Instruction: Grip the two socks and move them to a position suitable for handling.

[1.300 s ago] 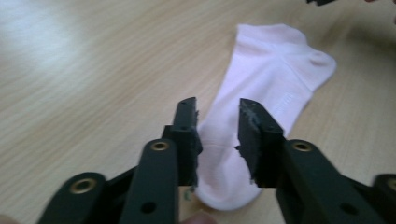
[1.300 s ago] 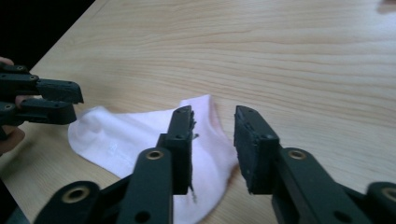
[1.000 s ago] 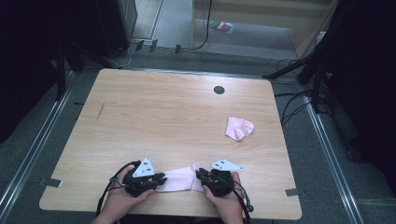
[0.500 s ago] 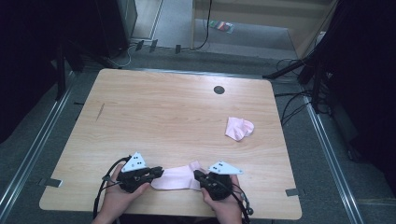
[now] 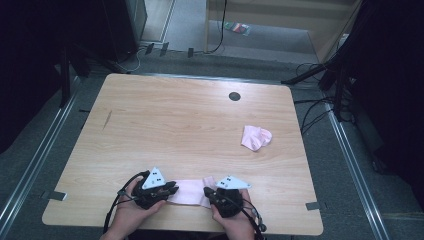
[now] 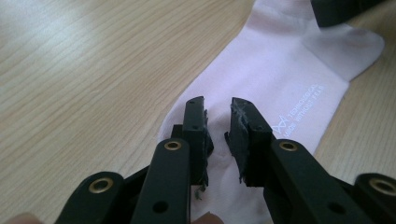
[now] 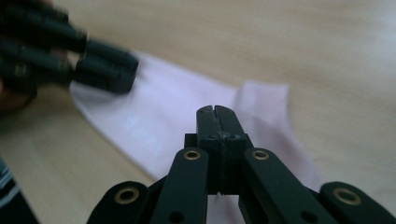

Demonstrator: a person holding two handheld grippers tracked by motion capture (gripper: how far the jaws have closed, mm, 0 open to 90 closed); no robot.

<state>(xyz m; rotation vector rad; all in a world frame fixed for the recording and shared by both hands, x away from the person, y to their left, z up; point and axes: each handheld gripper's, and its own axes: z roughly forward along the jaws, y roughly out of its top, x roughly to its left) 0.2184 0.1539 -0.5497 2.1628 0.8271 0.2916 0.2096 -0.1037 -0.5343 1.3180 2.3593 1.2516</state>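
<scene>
High view: a pale pink sock (image 5: pixel 186 192) lies flat at the near edge of the wood-grain counter (image 5: pixel 190 130), long axis left to right, spanning between the left claw (image 5: pixel 167 190) and right claw (image 5: pixel 209 194); a second, bunched pink sock (image 5: pixel 256 137) sits well apart, far right. Left gripper view: left claw (image 6: pixel 217 122) over the smooth knit, its jaws having just been opening, a narrow gap with cloth humped between. Right gripper view: right claw (image 7: pixel 217 122) closed, jaws together, apparently pinching the sock's edge.

You're seeing two pink socks: flat sock (image 5: pixel 186 192), crumpled sock (image 5: pixel 256 137). Two grippers: left gripper (image 5: pixel 167 190), right gripper (image 5: pixel 209 193). One counter (image 5: pixel 170 125).
</scene>
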